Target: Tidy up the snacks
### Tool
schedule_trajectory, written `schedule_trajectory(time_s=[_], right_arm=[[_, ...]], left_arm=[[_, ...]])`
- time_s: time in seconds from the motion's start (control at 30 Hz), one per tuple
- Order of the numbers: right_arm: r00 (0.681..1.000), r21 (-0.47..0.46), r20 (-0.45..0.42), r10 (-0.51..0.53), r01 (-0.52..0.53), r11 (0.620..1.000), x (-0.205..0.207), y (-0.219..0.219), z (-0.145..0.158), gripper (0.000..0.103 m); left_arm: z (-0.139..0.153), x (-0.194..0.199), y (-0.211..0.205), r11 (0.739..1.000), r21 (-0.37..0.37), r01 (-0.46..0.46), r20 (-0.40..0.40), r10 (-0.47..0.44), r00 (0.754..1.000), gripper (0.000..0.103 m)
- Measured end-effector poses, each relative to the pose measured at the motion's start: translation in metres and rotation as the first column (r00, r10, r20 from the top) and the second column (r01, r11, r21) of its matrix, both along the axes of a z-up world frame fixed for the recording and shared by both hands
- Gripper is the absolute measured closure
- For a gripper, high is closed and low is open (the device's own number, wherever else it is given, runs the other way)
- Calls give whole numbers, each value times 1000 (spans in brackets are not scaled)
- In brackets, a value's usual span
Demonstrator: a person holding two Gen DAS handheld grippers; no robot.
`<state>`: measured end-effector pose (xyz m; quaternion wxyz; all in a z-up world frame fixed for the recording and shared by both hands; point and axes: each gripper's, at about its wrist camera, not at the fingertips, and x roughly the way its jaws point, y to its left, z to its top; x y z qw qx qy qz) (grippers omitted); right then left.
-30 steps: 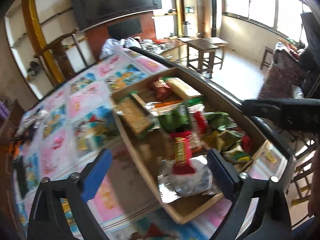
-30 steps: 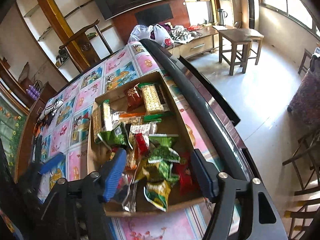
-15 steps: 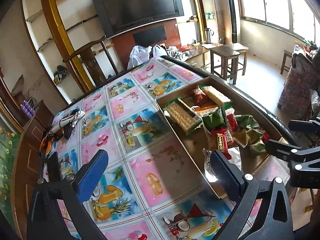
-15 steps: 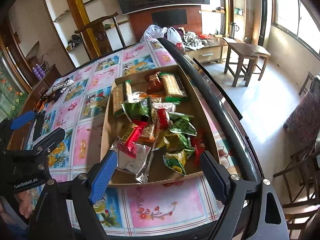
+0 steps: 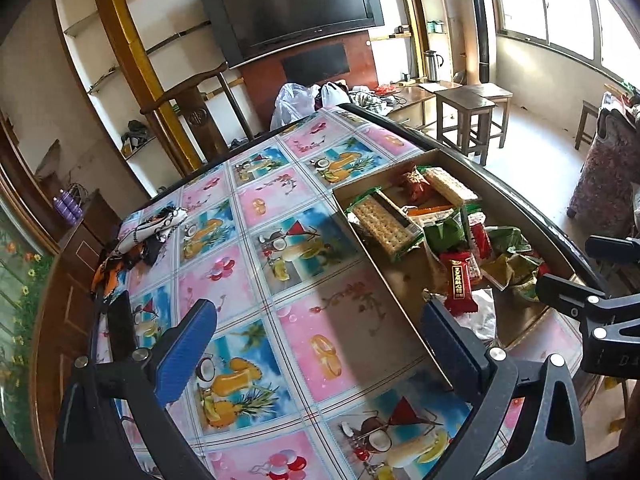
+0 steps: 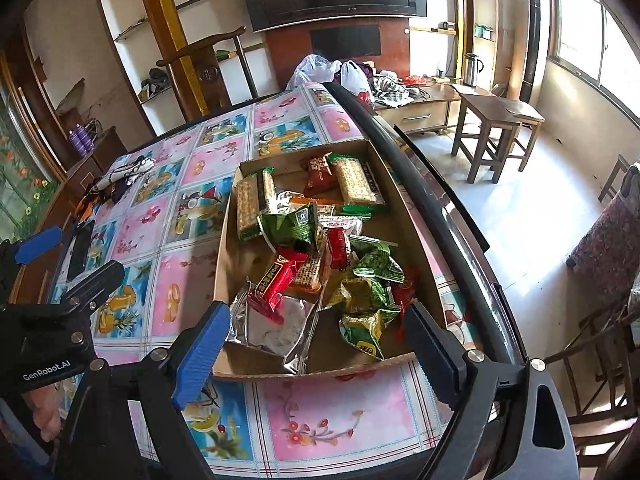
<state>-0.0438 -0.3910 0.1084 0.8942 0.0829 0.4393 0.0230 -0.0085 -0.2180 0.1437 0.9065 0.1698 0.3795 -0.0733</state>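
Left view: the left claw (image 5: 316,344) is wide open and holds nothing, over the bare desk (image 5: 280,200). The box (image 5: 384,280) is to its right, with all the snacks (image 5: 448,232) inside.

Right view: the right claw (image 6: 316,344) is wide open too, empty, at the near edge of the box (image 6: 224,256). The snacks (image 6: 320,248) lie mixed in a heap, so sorting looks left, or this is how they stay.

"GenRobot.AI" in white on the left gripper (image 6: 64,264) body, lower left of the right wrist view, snack wrapper print too small to read
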Motion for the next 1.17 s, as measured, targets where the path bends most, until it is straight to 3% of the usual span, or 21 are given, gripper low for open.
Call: schedule_trajectory(time_s=[0.97,1.17], right_arm=[[1000,15,-13,-1,2,1000,-8,-6,-7,12],[1000,18,-14,11,-10,1000,-5,-3,-7,12]], left_arm=[[-14,0,2,1000,7,-16,-107,17,994,1],[-12,-4,9,1000,-20,-7,-108,4,994,1]])
